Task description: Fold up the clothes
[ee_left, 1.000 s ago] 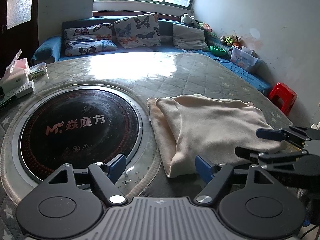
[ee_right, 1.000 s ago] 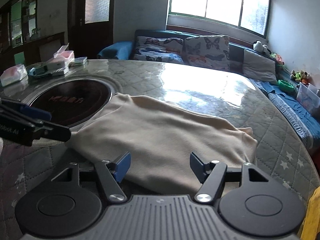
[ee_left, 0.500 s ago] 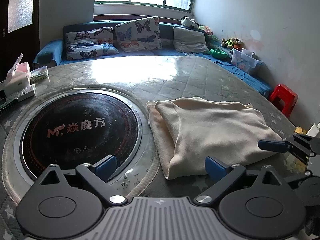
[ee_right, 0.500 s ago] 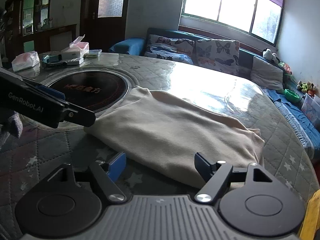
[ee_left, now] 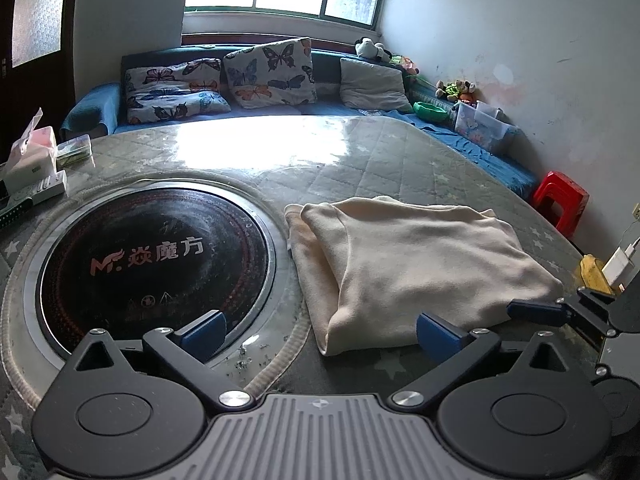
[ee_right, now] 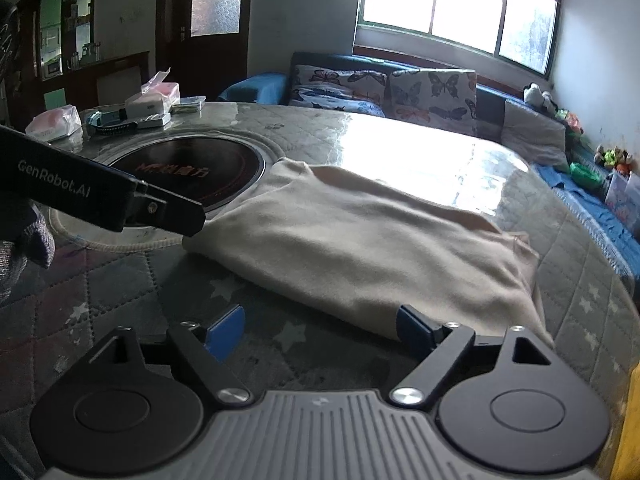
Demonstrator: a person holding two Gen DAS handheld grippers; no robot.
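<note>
Both grippers, left (ee_left: 318, 334) and right (ee_right: 320, 328), have backed off the folded cloth (ee_left: 416, 264), jaws opening and empty, so a careless regrasp could drag the fold apart.

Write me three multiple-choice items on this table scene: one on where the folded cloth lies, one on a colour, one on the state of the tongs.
1. Where does the folded cloth lie?
A. On the sofa
B. On the table, just right of the round black hob
C. On the red stool

2. What colour is the stool by the wall?
A. Red
B. Green
C. White

3. How do the left tongs stand?
A. Clamped on the cloth
B. Holding a tissue box
C. Open, gripping nothing

Answers:
1 B: the cloth rests on the quilted table cover beside the hob's rim.
2 A: it shows bright red against the white wall.
3 C: the blue pads stand wide apart and clear of the cloth.
</note>
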